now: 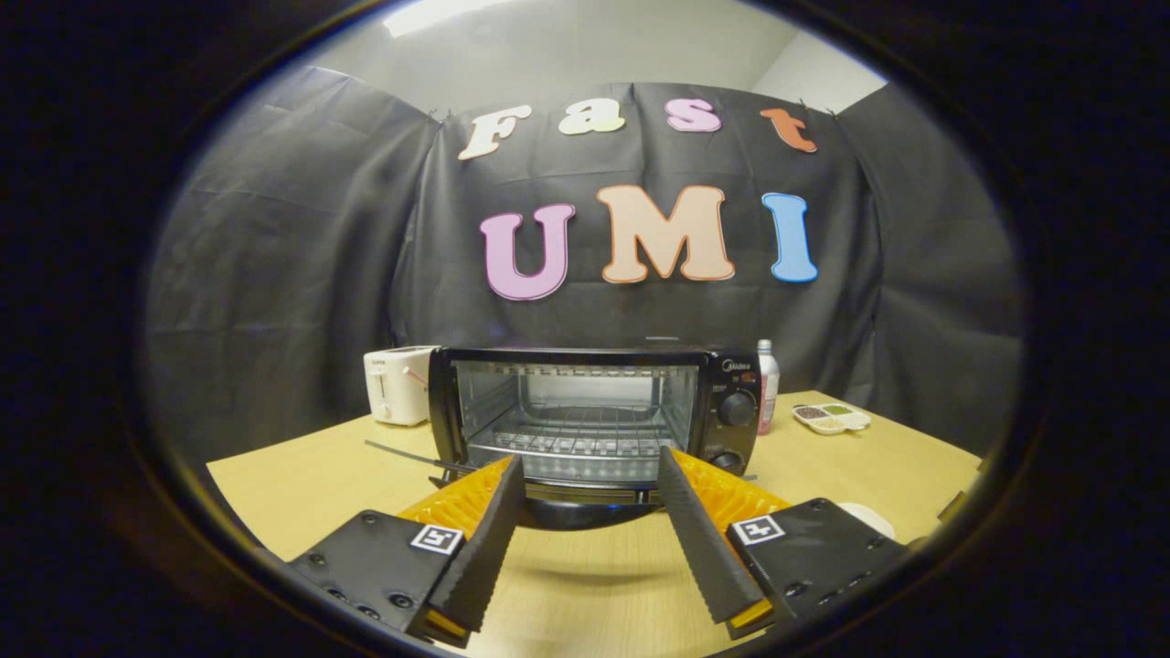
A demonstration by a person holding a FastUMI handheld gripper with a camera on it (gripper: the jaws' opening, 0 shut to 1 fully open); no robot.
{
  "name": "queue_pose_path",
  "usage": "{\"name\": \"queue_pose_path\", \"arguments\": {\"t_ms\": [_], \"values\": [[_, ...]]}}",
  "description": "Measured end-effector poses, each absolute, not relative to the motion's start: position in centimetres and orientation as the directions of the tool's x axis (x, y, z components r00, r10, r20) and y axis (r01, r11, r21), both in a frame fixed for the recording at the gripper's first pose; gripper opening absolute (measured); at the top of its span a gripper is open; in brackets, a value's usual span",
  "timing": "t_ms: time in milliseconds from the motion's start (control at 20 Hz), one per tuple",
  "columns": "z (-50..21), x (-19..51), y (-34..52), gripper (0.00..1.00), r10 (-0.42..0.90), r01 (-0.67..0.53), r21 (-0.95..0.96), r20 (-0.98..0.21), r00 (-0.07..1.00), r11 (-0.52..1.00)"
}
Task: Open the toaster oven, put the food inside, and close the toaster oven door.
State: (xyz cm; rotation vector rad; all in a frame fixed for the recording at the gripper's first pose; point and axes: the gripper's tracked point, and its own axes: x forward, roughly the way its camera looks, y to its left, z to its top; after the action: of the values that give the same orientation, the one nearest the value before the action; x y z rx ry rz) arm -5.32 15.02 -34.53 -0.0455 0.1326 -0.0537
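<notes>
A black toaster oven stands on the wooden table just beyond my fingers. Its door is folded down toward me, and the dark front edge lies between my two fingertips. Inside, the wire rack is bare and the cavity looks empty. Two knobs sit on the oven's right panel. My gripper is open, fingers spread wide on either side of the lowered door, pressing on nothing. A pale rounded thing peeks out behind my right finger; I cannot tell what it is.
A white pop-up toaster stands left of the oven. A bottle stands at the oven's right side, with a small compartment dish beyond it. A thin dark rod lies on the table at front left.
</notes>
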Motion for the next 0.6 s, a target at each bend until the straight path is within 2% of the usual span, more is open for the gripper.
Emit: {"name": "queue_pose_path", "arguments": {"t_ms": [600], "values": [[-39.3, -7.9, 14.4, 0.90, -0.034, 0.052, 0.047, -0.330, 0.943, 0.998]]}}
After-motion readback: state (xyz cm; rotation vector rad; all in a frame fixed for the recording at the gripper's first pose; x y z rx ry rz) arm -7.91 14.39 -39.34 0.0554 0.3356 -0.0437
